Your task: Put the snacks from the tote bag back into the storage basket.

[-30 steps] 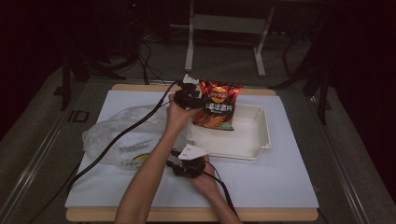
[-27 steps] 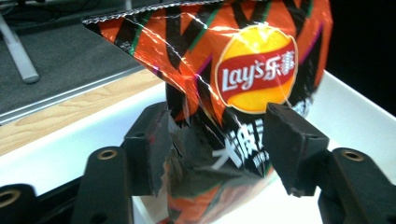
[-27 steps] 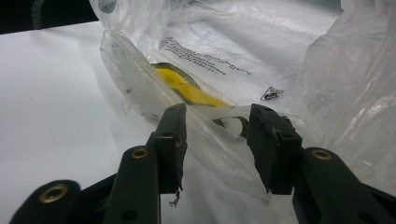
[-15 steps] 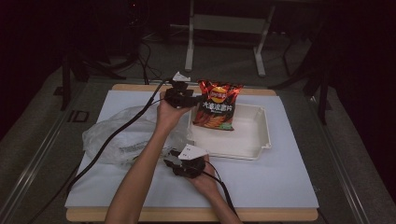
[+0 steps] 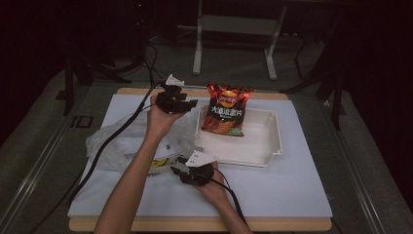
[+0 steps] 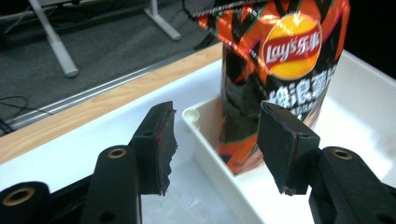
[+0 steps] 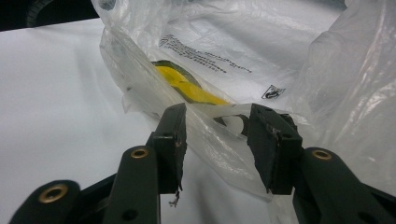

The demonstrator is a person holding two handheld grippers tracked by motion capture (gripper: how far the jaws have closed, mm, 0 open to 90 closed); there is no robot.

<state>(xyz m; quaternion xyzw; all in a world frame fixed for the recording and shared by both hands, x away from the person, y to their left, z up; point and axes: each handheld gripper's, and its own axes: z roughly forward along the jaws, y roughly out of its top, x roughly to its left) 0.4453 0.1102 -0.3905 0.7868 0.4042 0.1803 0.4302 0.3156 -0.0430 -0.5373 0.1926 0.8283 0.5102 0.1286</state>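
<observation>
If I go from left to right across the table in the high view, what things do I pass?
Clear plastic bag → left gripper → chip bag standing in the white tray.

The high view is dim, its surroundings sinking into near black, while the white tabletop [image 5: 292, 185] catches the light from above. Both tool views are brighter; the chip bag [image 6: 280, 70] beyond the left tool [image 6: 215, 140] shows glare and slight blur.

Crisp bag [image 5: 225, 108] in tray [image 5: 265, 148] (upright) —
</observation>
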